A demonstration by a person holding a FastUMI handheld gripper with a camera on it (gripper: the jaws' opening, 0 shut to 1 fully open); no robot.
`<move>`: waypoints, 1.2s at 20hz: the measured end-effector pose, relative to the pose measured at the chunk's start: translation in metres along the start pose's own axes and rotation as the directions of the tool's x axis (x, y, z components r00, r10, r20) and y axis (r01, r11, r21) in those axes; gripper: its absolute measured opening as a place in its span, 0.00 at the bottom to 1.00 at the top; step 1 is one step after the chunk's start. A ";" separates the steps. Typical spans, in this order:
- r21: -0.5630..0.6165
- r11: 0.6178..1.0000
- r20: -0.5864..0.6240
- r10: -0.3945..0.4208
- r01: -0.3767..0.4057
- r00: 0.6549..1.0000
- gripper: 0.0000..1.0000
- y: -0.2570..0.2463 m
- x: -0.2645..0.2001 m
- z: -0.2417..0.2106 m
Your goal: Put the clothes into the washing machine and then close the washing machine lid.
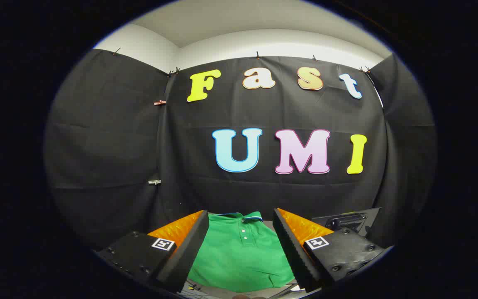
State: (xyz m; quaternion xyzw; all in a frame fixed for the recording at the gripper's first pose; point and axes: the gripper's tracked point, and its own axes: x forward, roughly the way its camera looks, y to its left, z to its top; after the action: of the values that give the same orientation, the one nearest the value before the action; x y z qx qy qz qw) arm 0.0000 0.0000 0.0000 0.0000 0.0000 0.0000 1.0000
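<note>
Clothing here is amounting to one green polo shirt (241,259), lying flat with its buttoned placket and collar (edged in white and blue) pointing away toward the booth wall (110,145). It is showing between the two fingers and reaching just beyond their tips. The tool (241,220) is hovering above the shirt with its fingers spread wide, gripping nothing. Past the right finger, a dark machine part with a handle-like recess (349,220) is sitting against the black cloth.
</note>
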 end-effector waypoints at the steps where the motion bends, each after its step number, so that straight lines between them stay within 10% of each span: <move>1: -0.004 1.000 0.001 0.000 0.000 1.000 0.98 0.000 0.001 0.000; 24: -0.015 1.000 -0.147 -0.020 0.018 0.989 0.98 -0.007 0.020 -0.047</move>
State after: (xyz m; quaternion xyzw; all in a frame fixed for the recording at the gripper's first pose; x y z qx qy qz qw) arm 0.0202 -0.0067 -0.0471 -0.0068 0.0739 -0.0095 0.9972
